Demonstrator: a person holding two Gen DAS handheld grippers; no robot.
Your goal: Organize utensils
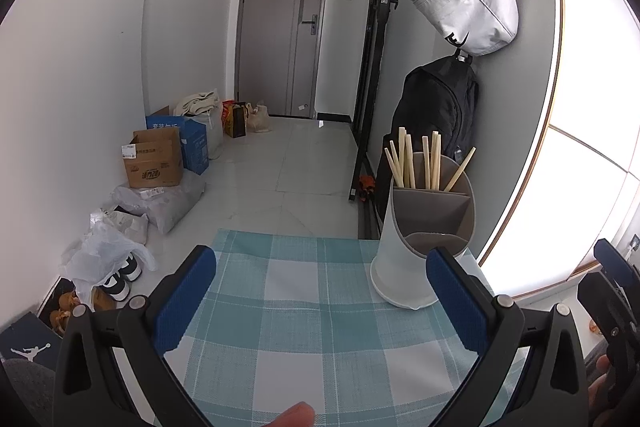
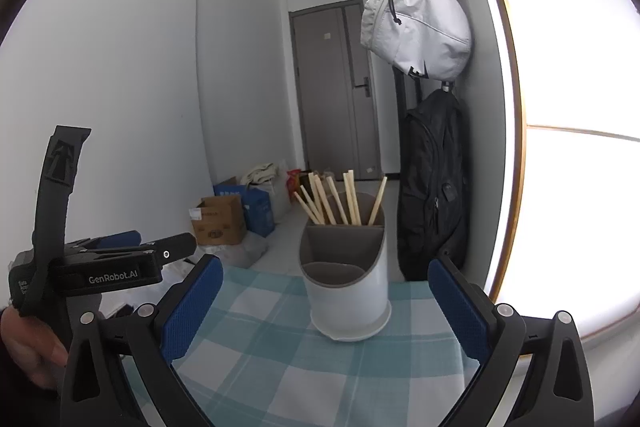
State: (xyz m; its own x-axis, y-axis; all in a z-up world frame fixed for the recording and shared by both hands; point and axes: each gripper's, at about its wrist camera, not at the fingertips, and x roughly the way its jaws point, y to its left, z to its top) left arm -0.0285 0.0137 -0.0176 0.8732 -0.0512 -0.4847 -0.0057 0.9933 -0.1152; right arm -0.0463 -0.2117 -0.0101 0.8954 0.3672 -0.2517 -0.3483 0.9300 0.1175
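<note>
Ahead of parted jaws, utensil holder (image 2: 346, 287)

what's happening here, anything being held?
Nothing is held. A person holds a gripper in each hand over a table with a checked cloth. The left gripper and right gripper are both open and empty. A white utensil holder stands upright on the cloth, with wooden chopsticks all in its back compartment; the front compartment looks empty. No loose utensils show on the cloth, so the sorting looks finished or nearly so.
</note>
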